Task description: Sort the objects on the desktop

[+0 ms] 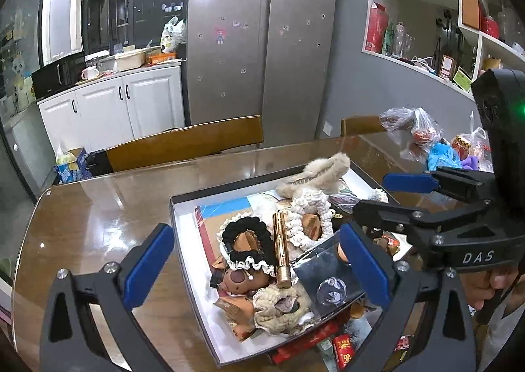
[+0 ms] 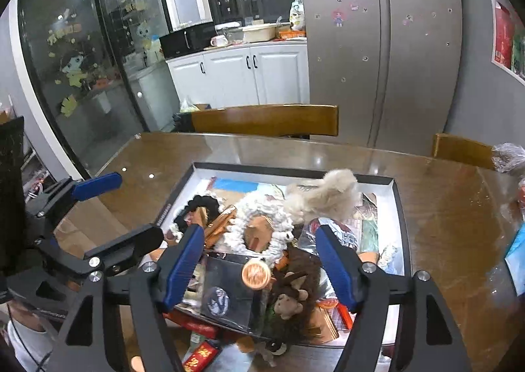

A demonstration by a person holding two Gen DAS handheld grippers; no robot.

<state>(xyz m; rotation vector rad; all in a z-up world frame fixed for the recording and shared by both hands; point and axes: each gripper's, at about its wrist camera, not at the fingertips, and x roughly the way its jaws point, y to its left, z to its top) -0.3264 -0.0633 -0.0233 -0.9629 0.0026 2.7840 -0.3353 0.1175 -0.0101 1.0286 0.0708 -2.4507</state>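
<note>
A shallow black-rimmed tray (image 1: 183, 240) sits on the wooden table, piled with small items: a black scrunchie (image 1: 247, 240), a gold tube (image 1: 281, 249), white lace scrunchies (image 1: 308, 211), a beige fur piece (image 1: 325, 172), a brown plush (image 1: 239, 278) and a shiny dark packet (image 1: 328, 277). My left gripper (image 1: 259, 268) is open above the tray's near end. My right gripper (image 2: 259, 263) is open over the same pile, above a round copper lid (image 2: 256, 273) and a plush monkey (image 2: 290, 301). The right gripper also shows in the left wrist view (image 1: 384, 195).
The glass-topped table (image 1: 115, 208) has a chair (image 1: 187, 142) behind it. Plastic bags with snacks (image 1: 423, 135) lie at the far right. Red packets (image 2: 200, 355) lie by the tray's near edge. A fridge and white cabinets stand beyond.
</note>
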